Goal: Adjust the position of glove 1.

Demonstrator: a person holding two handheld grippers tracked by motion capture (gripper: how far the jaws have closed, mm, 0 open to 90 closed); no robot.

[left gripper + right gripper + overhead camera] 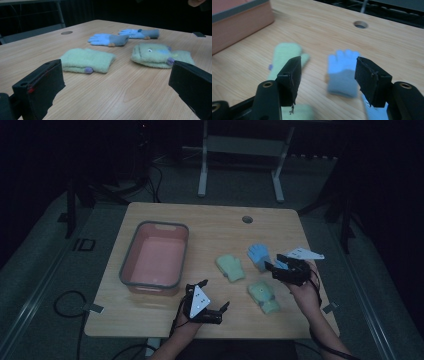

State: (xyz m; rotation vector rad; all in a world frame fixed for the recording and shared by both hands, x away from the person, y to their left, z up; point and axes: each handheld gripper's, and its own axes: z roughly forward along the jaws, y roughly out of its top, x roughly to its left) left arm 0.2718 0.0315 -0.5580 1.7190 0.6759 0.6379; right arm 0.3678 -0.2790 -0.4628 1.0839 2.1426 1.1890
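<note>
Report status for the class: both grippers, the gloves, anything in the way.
Left gripper open, idle near table edge. Right gripper open over blue glove, nothing pinched. Green mittens beside it; pink bin left. Nothing blocking.

A pink bin [154, 261] — grey-rimmed — sits on the wooden table [215, 222].
</note>
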